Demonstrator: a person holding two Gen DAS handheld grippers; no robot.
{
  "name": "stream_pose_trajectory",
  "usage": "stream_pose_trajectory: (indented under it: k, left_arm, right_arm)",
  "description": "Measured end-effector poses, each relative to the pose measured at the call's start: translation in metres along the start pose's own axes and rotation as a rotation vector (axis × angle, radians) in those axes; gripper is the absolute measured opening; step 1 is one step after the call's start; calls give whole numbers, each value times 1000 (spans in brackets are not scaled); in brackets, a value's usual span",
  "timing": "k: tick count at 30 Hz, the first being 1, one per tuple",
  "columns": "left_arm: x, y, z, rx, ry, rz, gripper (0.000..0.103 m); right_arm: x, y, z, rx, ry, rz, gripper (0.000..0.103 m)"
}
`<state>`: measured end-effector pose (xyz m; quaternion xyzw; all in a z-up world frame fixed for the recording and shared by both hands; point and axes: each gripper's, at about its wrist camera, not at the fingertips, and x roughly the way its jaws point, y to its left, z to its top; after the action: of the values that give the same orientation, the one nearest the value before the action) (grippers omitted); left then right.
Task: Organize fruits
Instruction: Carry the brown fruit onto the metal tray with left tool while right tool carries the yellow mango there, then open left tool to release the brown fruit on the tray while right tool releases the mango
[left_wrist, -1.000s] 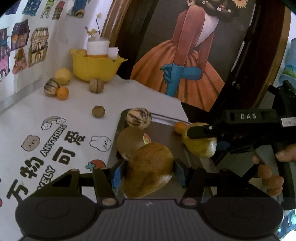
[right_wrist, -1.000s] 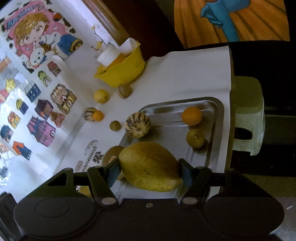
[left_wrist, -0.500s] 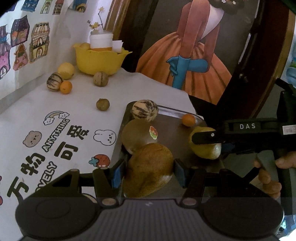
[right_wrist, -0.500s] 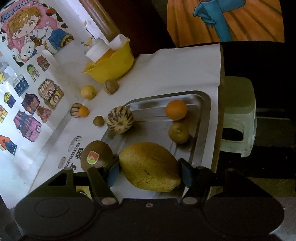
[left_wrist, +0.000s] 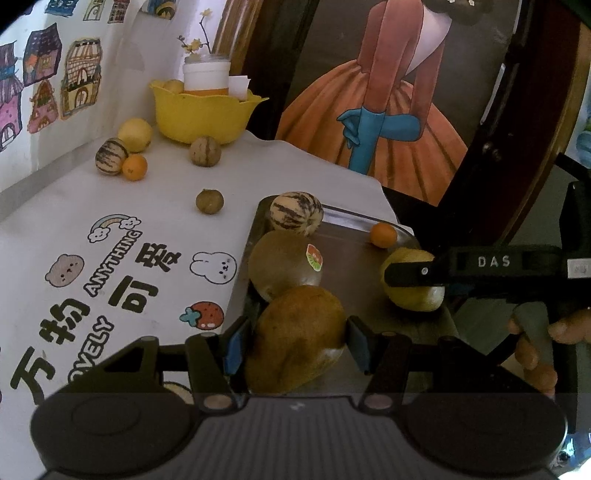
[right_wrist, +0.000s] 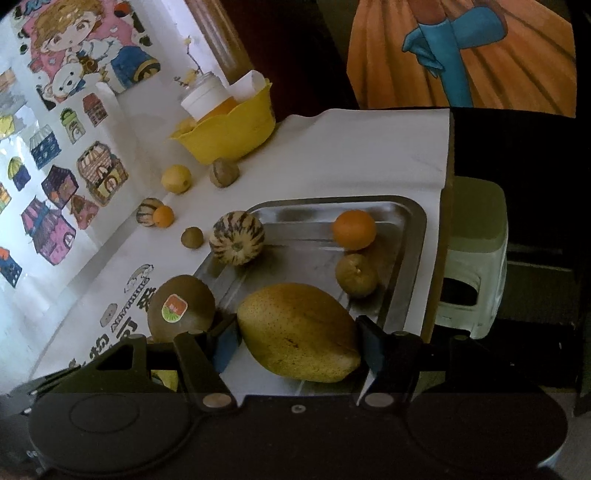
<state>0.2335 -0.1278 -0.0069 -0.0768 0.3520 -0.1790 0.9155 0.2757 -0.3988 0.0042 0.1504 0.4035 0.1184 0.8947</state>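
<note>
Both hand-held grippers clamped on pear-shaped fruit at the near end of the steel tray.
Left hand-held gripper (left_wrist: 295, 343) is closed around a brown speckled pear-shaped fruit (left_wrist: 299, 321); right hand-held gripper (right_wrist: 297, 343) is closed around a yellow speckled pear-shaped fruit (right_wrist: 295, 325), both over the near part of the shiny steel tray (right_wrist: 413, 236); can't tell if either touches it. Just past the left one, a brown kiwi with a sticker (left_wrist: 284, 264) at the tray's left edge. Further in: a dull green-brown round fruit (right_wrist: 355, 275), an orange (right_wrist: 354, 229), a striped round melon (left_wrist: 295, 218) in the far left corner. Beyond, on the white printed counter (left_wrist: 147, 206), a small brown round fruit (left_wrist: 209, 201), then more loose fruit near the yellow plastic bowl (left_wrist: 201, 114) by the wall.
</note>
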Motion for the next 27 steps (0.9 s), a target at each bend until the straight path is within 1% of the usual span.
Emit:
stream_pose_trajectory:
  k: [3,11,15,18,20,22,24,26,27]
  left_arm:
    - [0,0,-1,-1,-2,-1,61]
    - [-3,-2,-3,8,5,18,64]
    - [-11,-5,-4,18,1,36,72]
    - [-21,-7,-5,19,-7,46,75]
    - [-28,-8,-5,20,-19,50,78]
    - [-37,-9,-6,28,-34,58,83]
    - [-45,-10,-7,38,-44,67,86]
    - [-52,-9,-8,41,-55,74,90]
    - [-56,-9,-8,42,-63,80,94]
  right_arm:
    - [0,3,-3,-24,-11,-7,69]
    - [-1,2,-5,-20,-13,1,71]
    - [-3,1,-4,11,-11,16,73]
    - [-6,-4,-3,65,3,45,73]
    - [-12,-3,-5,56,-2,43,74]
    - [-20,0,-7,41,-17,40,78]
    - [-29,3,-10,32,-30,43,81]
    - [-38,6,-14,15,-40,42,84]
    - [-42,9,-17,2,-47,36,86]
